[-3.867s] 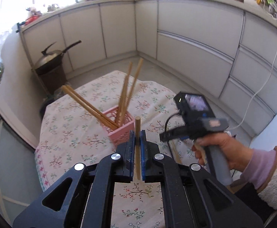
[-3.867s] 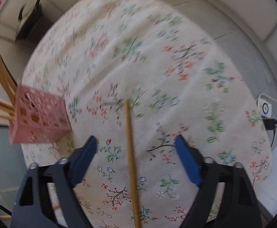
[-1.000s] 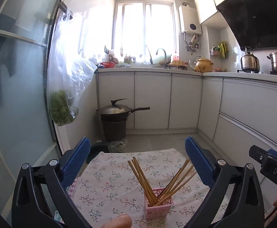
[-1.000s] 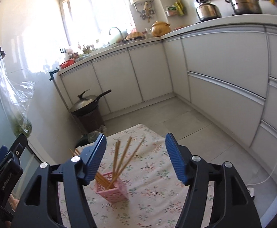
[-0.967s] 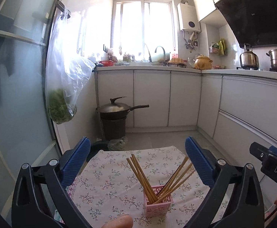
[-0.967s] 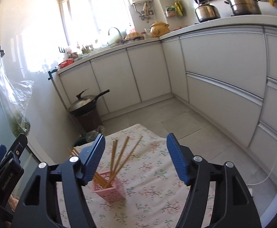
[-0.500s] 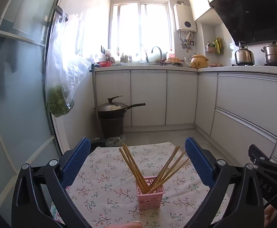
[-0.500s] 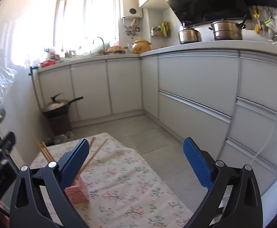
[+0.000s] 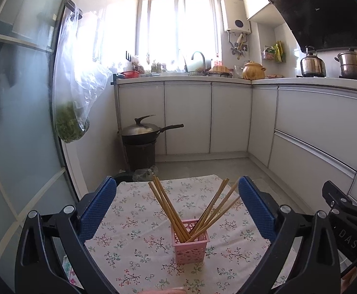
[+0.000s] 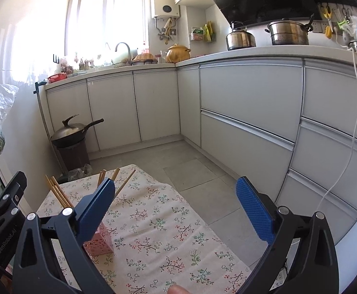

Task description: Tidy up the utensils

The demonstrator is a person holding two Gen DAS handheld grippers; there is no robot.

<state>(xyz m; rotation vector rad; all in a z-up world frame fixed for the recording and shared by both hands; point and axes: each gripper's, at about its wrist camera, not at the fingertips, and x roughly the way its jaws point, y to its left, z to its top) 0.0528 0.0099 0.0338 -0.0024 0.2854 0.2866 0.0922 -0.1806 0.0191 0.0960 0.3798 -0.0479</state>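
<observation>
Chopsticks point(image 9: 168, 210) stand splayed in pink basket point(image 9: 190, 245) on floral tablecloth point(image 9: 134, 232).

Both tools were matte black plastic frames with triangular cut-outs and round silver screws at the joints. The left gripper point(image 9: 177, 205) and the right gripper point(image 10: 176, 202) each carried blue, finely dimpled pads. White lettering was printed along each tool's side.
</observation>
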